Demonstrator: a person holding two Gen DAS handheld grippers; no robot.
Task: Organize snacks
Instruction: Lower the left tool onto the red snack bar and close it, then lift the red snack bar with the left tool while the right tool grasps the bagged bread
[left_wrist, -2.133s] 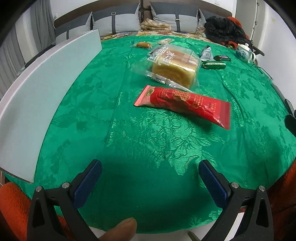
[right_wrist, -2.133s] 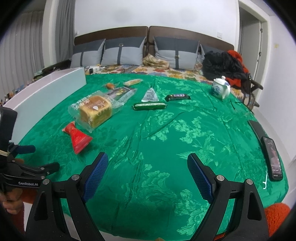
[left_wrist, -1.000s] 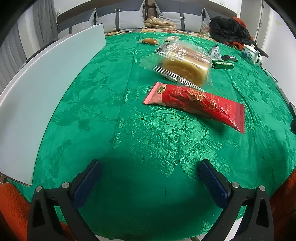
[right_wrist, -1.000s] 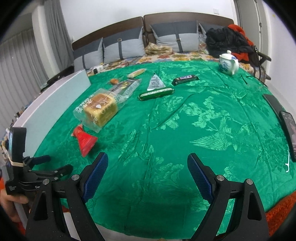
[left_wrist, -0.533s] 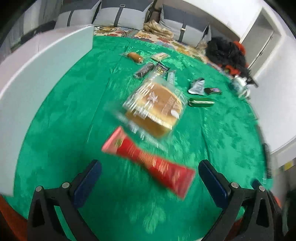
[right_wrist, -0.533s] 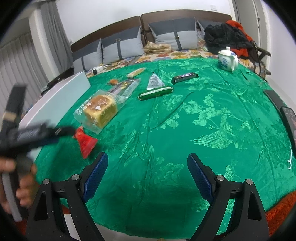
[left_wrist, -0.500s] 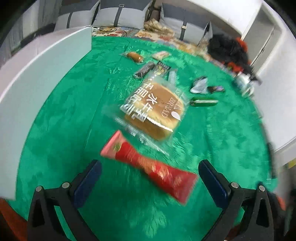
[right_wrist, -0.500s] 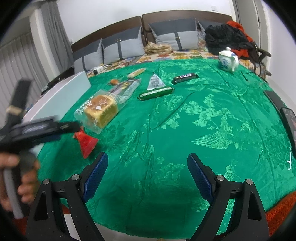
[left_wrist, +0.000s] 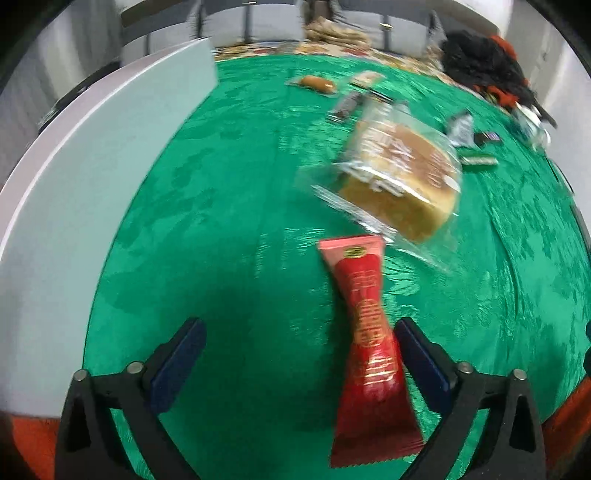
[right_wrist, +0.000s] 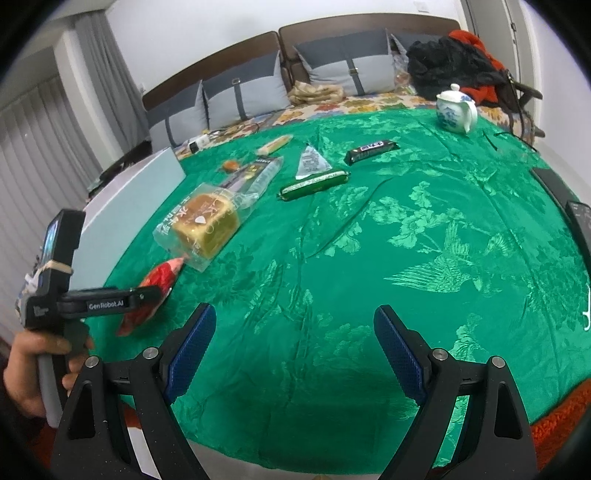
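A long red snack packet (left_wrist: 369, 332) lies on the green tablecloth (left_wrist: 229, 229), pointing away from me. My left gripper (left_wrist: 299, 358) hovers over it with its jaws closing; the packet sits between them, close to the right finger (left_wrist: 421, 354), and neither pad presses on it. Just beyond the packet lies a bagged loaf of bread (left_wrist: 399, 184). In the right wrist view the same red packet (right_wrist: 155, 291) and bread (right_wrist: 205, 225) lie at the left. My right gripper (right_wrist: 295, 350) stands open over bare cloth.
A white box (left_wrist: 92, 184) lines the table's left side. Further back lie a green sausage stick (right_wrist: 314, 184), a dark bar (right_wrist: 371, 151), a triangular packet (right_wrist: 312, 162) and other small snacks. A teapot (right_wrist: 456, 109) stands far right, and phones (right_wrist: 580, 221) lie at the right edge.
The left gripper has moved forward over the red packet, which now lies lengthwise between its jaws instead of ahead of them. The right gripper has kept still.
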